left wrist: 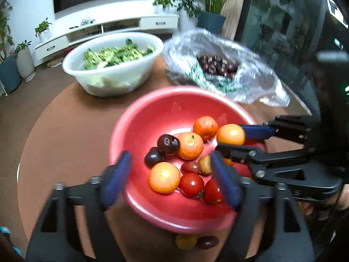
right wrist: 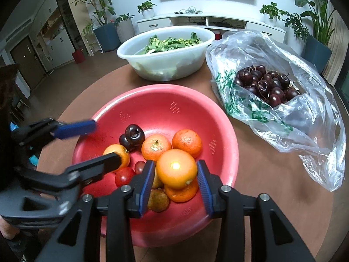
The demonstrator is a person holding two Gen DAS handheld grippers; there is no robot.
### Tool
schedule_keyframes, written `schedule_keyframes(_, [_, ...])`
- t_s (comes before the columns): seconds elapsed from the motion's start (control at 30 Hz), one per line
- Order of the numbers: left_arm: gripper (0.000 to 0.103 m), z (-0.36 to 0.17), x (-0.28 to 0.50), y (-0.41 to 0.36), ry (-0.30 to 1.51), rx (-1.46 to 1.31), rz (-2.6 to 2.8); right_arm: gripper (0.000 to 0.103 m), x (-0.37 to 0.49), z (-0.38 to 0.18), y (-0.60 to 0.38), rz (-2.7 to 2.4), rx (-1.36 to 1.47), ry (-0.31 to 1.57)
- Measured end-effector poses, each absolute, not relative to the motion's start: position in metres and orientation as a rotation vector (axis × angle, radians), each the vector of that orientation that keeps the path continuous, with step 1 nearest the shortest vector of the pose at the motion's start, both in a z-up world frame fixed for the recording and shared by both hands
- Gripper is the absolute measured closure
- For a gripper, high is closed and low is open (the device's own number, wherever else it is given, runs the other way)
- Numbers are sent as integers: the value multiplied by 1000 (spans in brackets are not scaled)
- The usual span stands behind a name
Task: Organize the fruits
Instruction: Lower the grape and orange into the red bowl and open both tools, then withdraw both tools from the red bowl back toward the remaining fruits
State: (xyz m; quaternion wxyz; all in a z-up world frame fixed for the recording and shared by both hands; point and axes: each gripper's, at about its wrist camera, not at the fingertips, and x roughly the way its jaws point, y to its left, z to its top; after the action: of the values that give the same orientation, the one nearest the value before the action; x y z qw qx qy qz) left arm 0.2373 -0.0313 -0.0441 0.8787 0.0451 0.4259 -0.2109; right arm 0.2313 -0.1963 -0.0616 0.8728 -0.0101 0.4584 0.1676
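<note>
Right wrist view: right hand-held gripper [right wrist: 175, 180] brackets a glossy round orange [right wrist: 176, 169] over the red perforated plastic bowl [right wrist: 226, 144], pads apparently not pressing; left hand-held gripper [left wrist: 169, 181] gapes empty. Next, probably withdraw clear.

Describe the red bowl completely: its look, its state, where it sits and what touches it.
The red bowl looks like smooth plastic, round and deep, with small clusters of drain holes in its wall. It sits upright on the brown round table, near the white basin and the cherry bag. It holds oranges, dark plums, tomatoes and a kiwi. Its near rim lies between the left gripper's open jaws.
</note>
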Motion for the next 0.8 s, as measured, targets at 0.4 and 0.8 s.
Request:
schedule_keyframes(0.4, [0, -20, 177, 20, 809, -1, -420, 40, 196, -43, -200, 352, 33, 892])
schedule_keyframes(0.8, [0, -64, 106, 58, 842, -48, -356, 38, 117, -42, -176, 401, 45, 839])
